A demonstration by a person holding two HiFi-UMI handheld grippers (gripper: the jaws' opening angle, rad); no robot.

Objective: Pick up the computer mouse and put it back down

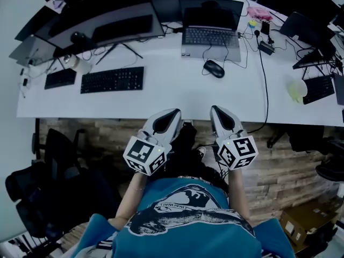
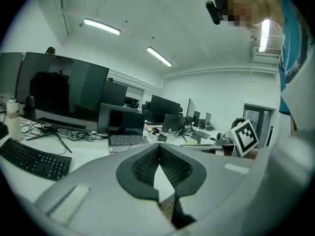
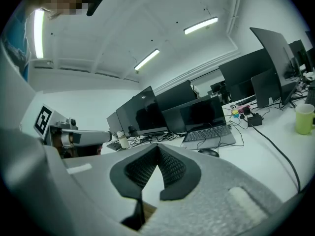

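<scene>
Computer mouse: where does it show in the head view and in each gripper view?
Head view: computer mouse upper centre, just in front of the laptop.
Left gripper view: not certain; a small dark shape right of the laptop may be it.
Right gripper view: right of centre, in front of the laptop.
Shared landmark: the open laptop, in all three views.

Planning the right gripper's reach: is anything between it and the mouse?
Nothing visible: only bare desk separates the right gripper from the mouse. The laptop sits beyond the mouse.
</scene>
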